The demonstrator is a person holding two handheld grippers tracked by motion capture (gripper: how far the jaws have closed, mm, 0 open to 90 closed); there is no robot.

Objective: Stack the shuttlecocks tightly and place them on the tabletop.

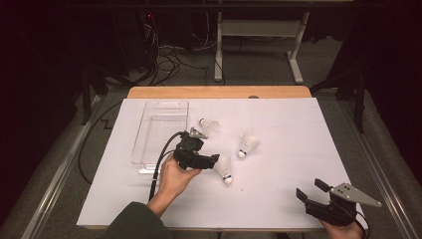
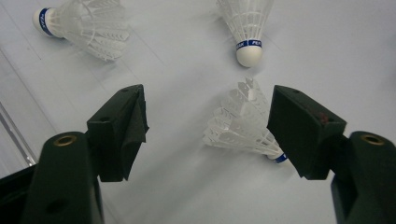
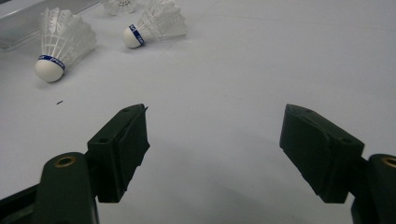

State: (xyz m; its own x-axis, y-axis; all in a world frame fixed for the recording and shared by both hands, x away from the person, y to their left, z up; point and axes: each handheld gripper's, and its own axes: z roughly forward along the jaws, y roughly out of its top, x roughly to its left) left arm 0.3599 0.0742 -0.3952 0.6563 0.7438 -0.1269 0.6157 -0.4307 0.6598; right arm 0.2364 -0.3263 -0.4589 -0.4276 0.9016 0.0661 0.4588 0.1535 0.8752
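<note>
Three white shuttlecocks with blue bands lie on the white table sheet (image 1: pixel 278 124). My left gripper (image 1: pixel 214 158) (image 2: pixel 208 112) is open and points right, its jaws on either side of the feather skirt of the nearest shuttlecock (image 1: pixel 225 169) (image 2: pixel 243 123), which lies close to the right jaw; I cannot tell if they touch. The second shuttlecock (image 1: pixel 247 145) (image 2: pixel 247 28) lies beyond it, the third (image 1: pixel 209 126) (image 2: pixel 84 25) near the tray. My right gripper (image 1: pixel 309 187) (image 3: pixel 215 121) stands open over bare sheet at the front right, holding nothing.
A clear plastic tray (image 1: pixel 160 130) (image 3: pixel 28 18) sits at the left of the sheet, beside my left hand. The wooden table edge (image 1: pixel 219 92) runs along the back. In the right gripper view the shuttlecocks (image 3: pixel 63 44) (image 3: pixel 154 25) lie far off at upper left.
</note>
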